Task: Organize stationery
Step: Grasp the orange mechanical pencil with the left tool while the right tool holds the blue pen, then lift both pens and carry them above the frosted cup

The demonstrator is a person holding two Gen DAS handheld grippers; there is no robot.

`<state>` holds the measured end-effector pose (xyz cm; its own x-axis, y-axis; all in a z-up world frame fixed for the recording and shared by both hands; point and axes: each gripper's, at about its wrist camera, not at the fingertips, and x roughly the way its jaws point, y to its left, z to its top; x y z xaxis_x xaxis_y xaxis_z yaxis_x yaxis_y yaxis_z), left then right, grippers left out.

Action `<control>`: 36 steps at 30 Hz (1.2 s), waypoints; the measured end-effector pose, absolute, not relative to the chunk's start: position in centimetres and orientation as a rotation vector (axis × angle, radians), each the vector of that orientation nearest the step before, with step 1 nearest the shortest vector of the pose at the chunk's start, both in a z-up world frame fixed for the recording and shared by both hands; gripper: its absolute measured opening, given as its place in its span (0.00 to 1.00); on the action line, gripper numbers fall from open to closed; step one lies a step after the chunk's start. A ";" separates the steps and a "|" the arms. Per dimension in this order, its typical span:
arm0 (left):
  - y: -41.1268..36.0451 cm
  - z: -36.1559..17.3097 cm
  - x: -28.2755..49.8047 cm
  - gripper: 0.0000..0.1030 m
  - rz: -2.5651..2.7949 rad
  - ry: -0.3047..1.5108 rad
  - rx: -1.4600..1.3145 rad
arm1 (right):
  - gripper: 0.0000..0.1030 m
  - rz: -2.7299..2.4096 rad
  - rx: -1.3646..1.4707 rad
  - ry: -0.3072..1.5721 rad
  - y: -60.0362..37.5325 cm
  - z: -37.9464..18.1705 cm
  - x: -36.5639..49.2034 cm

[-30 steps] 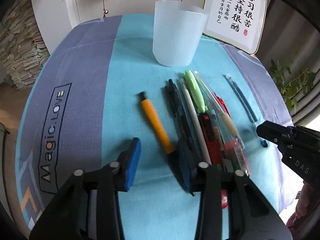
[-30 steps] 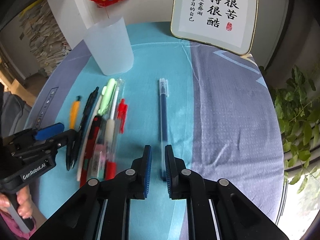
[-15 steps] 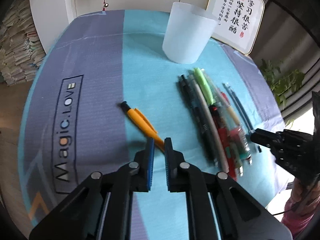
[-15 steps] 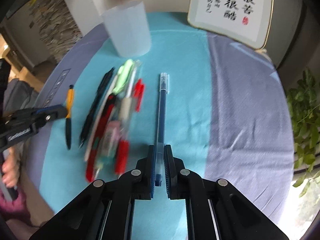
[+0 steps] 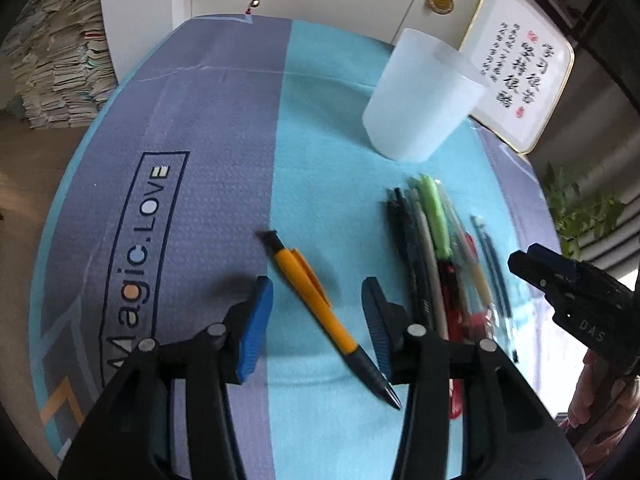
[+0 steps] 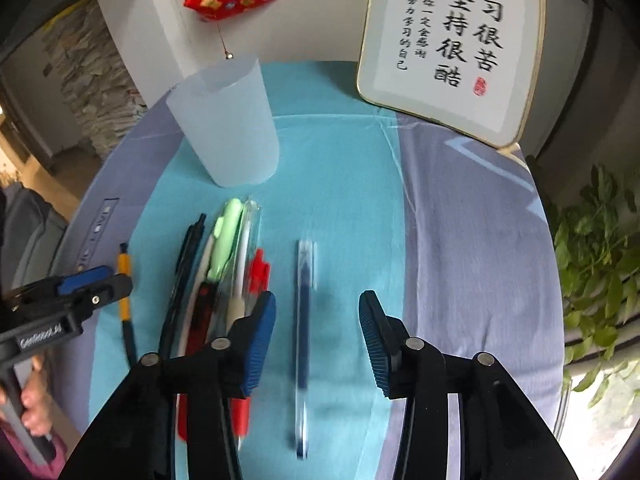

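I note both jaw pairs opening, nothing gripped: left hand-held gripper (image 5: 316, 312) straddles the diagonal orange pen (image 5: 316, 304); right hand-held gripper (image 6: 318, 332) straddles the lengthwise blue pen (image 6: 303, 320).

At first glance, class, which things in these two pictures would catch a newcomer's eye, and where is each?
A frosted cup stands at the back of the blue cloth, with a bundle of pens lying just before it. An orange pen lies between the left gripper's opening jaws, a blue pen between the right gripper's. A framed calligraphy board leans behind.
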<state>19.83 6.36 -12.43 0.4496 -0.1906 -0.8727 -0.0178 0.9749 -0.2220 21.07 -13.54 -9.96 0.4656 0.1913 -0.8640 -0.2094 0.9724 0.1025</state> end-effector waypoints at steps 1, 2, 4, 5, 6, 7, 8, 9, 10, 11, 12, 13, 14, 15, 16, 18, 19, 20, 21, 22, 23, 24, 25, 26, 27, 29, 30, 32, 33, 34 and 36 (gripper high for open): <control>6.3 -12.6 20.0 0.42 -0.103 1.108 -0.209 | 0.43 0.247 -0.028 1.059 -13.2 -10.1 21.4; 6.3 -12.7 20.2 0.41 -0.101 1.115 -0.210 | 0.43 0.246 -0.041 1.061 -12.7 -10.2 21.8; 6.0 -12.7 20.4 0.39 -0.089 1.112 -0.193 | 0.43 0.246 -0.061 1.064 -12.1 -10.5 22.1; 5.9 -12.7 20.6 0.39 -0.084 1.115 -0.188 | 0.43 0.246 -0.066 1.070 -11.9 -10.7 22.5; 6.0 -12.7 20.7 0.38 -0.082 1.116 -0.187 | 0.43 0.240 -0.070 1.076 -11.7 -10.9 22.8; 6.0 -12.7 20.9 0.37 -0.081 1.117 -0.185 | 0.43 0.235 -0.074 1.077 -11.7 -11.0 23.0; 5.8 -12.7 21.1 0.35 -0.078 1.116 -0.176 | 0.43 0.229 -0.080 1.078 -11.5 -11.1 23.4; 5.7 -12.7 21.2 0.30 -0.073 1.116 -0.165 | 0.43 0.225 -0.086 1.079 -11.5 -11.2 23.6; 5.6 -12.7 21.3 0.24 -0.069 1.114 -0.156 | 0.43 0.222 -0.092 1.080 -11.4 -11.3 23.9; 5.5 -12.7 21.4 0.21 -0.066 1.113 -0.144 | 0.43 0.220 -0.096 1.085 -11.3 -11.5 24.1; 5.4 -12.8 21.4 0.17 -0.065 1.113 -0.133 | 0.34 0.220 -0.103 1.093 -11.1 -11.7 24.3; 5.2 -12.8 21.4 0.16 -0.073 1.114 -0.125 | 0.30 0.223 -0.110 1.101 -10.9 -11.9 24.2; 5.0 -12.8 21.4 0.15 -0.090 1.116 -0.124 | 0.22 0.224 -0.123 1.087 -10.8 -11.8 24.2; 4.8 -12.8 21.4 0.14 -0.108 1.118 -0.127 | 0.13 0.237 -0.120 1.089 -10.6 -11.8 24.2; 4.6 -12.8 21.6 0.13 -0.122 1.120 -0.129 | 0.13 0.251 -0.103 1.093 -10.6 -11.7 24.3; 4.4 -12.6 21.4 0.12 -0.144 1.112 -0.132 | 0.13 0.261 -0.070 1.085 -11.0 -11.3 24.3; 4.3 -12.3 21.2 0.12 -0.151 1.099 -0.125 | 0.13 0.263 -0.063 1.074 -11.1 -10.9 24.2; 4.2 -11.9 21.0 0.12 -0.156 1.082 -0.116 | 0.13 0.265 -0.054 1.060 -11.3 -10.3 24.0; 4.2 -11.4 20.7 0.12 -0.159 1.065 -0.109 | 0.13 0.269 -0.046 1.049 -11.5 -9.8 23.8; 4.1 -11.0 20.4 0.12 -0.160 1.053 -0.107 | 0.13 0.273 -0.036 1.036 -11.7 -9.3 23.5; 4.1 -10.5 20.1 0.11 -0.161 1.038 -0.105 | 0.13 0.276 -0.026 1.024 -11.8 -8.8 23.2; 4.1 -10.1 20.0 0.11 -0.162 1.028 -0.103 | 0.13 0.276 -0.018 1.011 -12.0 -8.2 22.9; 4.1 -9.6 19.7 0.11 -0.163 1.014 -0.099 | 0.13 0.278 -0.009 0.997 -12.2 -7.6 22.5; 4.1 -9.2 19.3 0.11 -0.164 1.001 -0.095 | 0.13 0.281 0.001 0.981 -12.4 -7.0 22.1; 4.1 -8.6 18.9 0.11 -0.163 0.982 -0.090 | 0.13 0.287 0.011 0.967 -12.7 -6.4 21.7; 4.0 -7.6 18.3 0.11 -0.168 0.951 -0.084 | 0.13 0.296 0.028 0.944 -13.0 -5.4 21.0; 4.0 -7.2 18.0 0.11 -0.172 0.938 -0.083 | 0.13 0.298 0.032 0.932 -13.2 -5.0 20.6; 4.0 -6.2 17.3 0.11 -0.179 0.908 -0.075 | 0.13 0.297 0.038 0.897 -13.5 -3.9 19.6; 4.0 -5.7 16.9 0.11 -0.180 0.893 -0.071 | 0.13 0.298 0.041 0.885 -13.6 -3.4 19.3; 3.9 -5.3 16.6 0.11 -0.181 0.879 -0.069 | 0.13 0.299 0.045 0.868 -13.7 -2.8 18.8; 3.7 -4.4 16.0 0.11 -0.180 0.854 -0.068 | 0.13 0.298 0.042 0.835 -13.7 -1.7 17.8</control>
